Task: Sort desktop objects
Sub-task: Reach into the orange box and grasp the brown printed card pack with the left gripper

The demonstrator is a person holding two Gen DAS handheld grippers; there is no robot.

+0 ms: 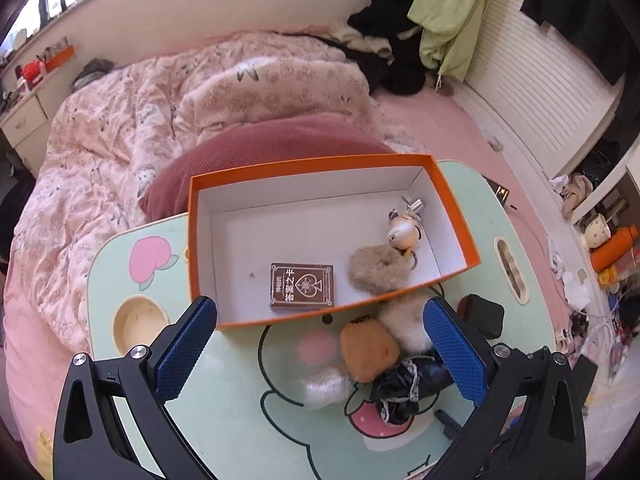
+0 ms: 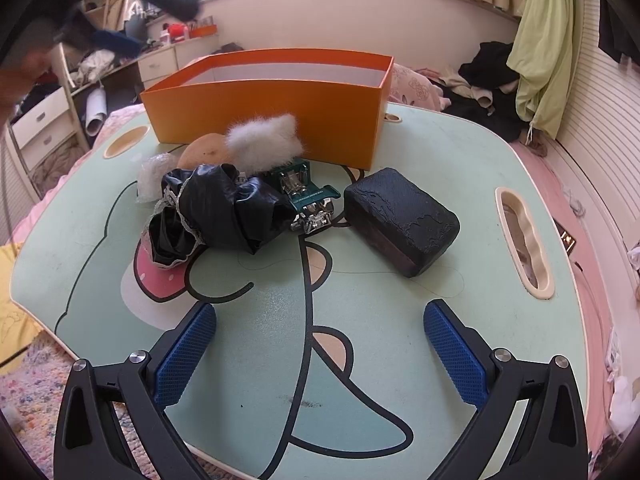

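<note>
An orange box [image 1: 452, 204] [image 2: 264, 108] stands on the green cartoon lap table [image 1: 240, 400] [image 2: 360, 280]. Inside it lie a brown card deck [image 1: 302, 286], a tan fluffy scrunchie [image 1: 378, 270] and a doll keychain [image 1: 404, 232]. In front of the box lie a white fluffy scrunchie [image 2: 262, 142] [image 1: 404, 322], a tan pouch [image 1: 368, 352] [image 2: 206, 152], a black crumpled cloth [image 2: 220, 208] [image 1: 408, 384], a green toy car [image 2: 306, 196], a clear plastic wad [image 1: 326, 388] [image 2: 150, 178] and a black case [image 2: 402, 220] [image 1: 482, 314]. My left gripper [image 1: 320, 344] is open above these. My right gripper [image 2: 320, 352] is open and empty, nearer the table's front.
The table sits on a bed with a pink floral quilt [image 1: 160, 112] and a dark pink pillow [image 1: 260, 152]. Clothes [image 1: 392, 52] pile at the back. A slot handle [image 2: 524, 240] and a cup hole [image 2: 126, 142] are cut in the table.
</note>
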